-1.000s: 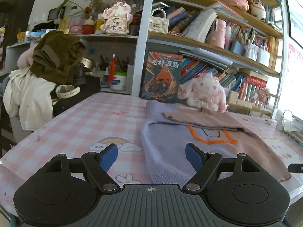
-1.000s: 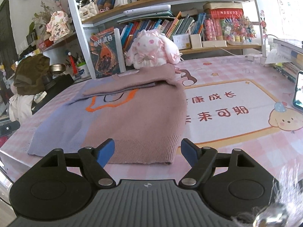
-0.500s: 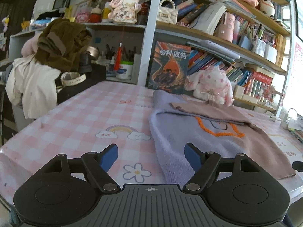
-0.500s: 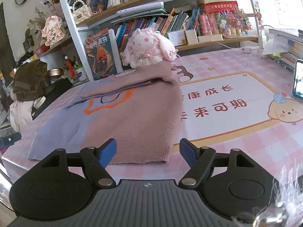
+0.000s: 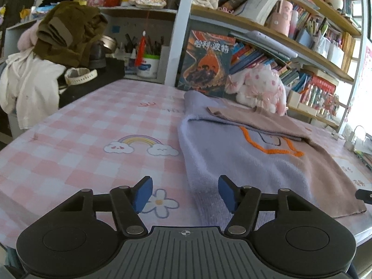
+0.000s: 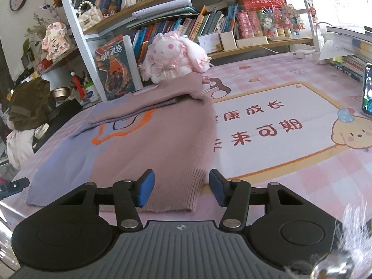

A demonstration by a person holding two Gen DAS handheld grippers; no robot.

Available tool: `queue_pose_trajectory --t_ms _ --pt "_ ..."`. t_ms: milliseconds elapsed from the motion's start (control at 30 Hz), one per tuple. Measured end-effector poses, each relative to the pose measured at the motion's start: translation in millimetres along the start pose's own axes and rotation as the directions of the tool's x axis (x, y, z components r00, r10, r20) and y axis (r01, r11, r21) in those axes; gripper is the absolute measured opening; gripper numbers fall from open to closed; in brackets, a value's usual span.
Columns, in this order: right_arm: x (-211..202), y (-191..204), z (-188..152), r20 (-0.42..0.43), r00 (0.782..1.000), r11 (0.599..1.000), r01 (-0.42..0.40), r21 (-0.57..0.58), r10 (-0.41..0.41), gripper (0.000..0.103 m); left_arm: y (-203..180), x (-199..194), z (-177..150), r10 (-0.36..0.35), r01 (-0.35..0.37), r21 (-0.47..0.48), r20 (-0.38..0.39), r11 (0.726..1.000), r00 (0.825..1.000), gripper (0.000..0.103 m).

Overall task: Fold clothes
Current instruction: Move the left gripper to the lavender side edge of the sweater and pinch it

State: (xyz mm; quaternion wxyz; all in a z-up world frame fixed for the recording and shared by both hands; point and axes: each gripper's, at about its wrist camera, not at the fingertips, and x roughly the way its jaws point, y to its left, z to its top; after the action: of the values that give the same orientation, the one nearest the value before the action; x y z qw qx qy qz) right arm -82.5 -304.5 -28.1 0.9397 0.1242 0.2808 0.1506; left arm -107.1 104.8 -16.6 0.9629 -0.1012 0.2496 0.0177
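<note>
Lying flat across the middle of both frames, the sweater [image 5: 251, 162] is resting on the pink checked desk [image 5: 93, 144]. The left gripper [image 5: 184, 193] is closing at its lavender corner, the right gripper [image 6: 180, 189] closing at its mauve ribbed corner; both pairs of fingers are still apart, cloth between them unpinched.

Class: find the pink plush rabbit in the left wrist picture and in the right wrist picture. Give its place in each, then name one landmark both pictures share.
Left wrist: the plush rabbit sits right of centre, beyond the sweater, under the shelves.
Right wrist: the plush rabbit sits upper centre, behind the sweater.
Shared landmark: the dark upright book, just left of the rabbit.
</note>
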Motion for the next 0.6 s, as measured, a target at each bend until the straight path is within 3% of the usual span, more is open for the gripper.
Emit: queue_pose_trajectory --t_ms 67,133,233,300,400,467,600 --pt "4.4 1.2 2.3 -0.004 1.0 1.0 0.008 -0.014 -0.008 0.045 -3.0 5.4 0.2 -0.005 0.005 0.008 -0.014 1.0 1.0 0.06" --pt "8.6 3.1 4.3 -0.007 1.0 0.999 0.019 -0.035 -0.019 0.041 -5.3 10.3 -0.5 -0.003 0.003 0.013 -0.022 1.0 1.0 0.052" --pt "14.1 6.1 6.6 -0.011 0.999 0.997 0.034 -0.066 -0.035 0.034 -9.2 14.6 -1.2 0.008 -0.008 0.021 -0.012 1.0 1.0 0.036" --pt "17.5 8.0 7.7 -0.015 0.999 0.996 0.039 -0.085 -0.04 0.03 -11.5 17.0 -0.9 -0.014 0.014 0.017 -0.016 1.0 1.0 0.016" --pt "20.5 9.4 9.1 -0.03 0.999 0.997 0.013 -0.077 -0.015 0.025 -15.2 17.3 0.1 -0.039 0.039 0.012 -0.007 0.999 0.999 0.007" --pt "22.5 10.4 10.1 -0.04 0.999 0.997 -0.005 -0.071 0.002 0.016 -14.7 12.2 4.2 -0.081 0.081 -0.019 0.02 0.997 0.997 0.006" --pt "14.7 5.9 17.4 -0.001 0.991 0.99 -0.135 0.038 0.135 0.013 -16.2 5.6 13.2 -0.141 0.143 -0.046 0.031 0.989 0.989 0.006"
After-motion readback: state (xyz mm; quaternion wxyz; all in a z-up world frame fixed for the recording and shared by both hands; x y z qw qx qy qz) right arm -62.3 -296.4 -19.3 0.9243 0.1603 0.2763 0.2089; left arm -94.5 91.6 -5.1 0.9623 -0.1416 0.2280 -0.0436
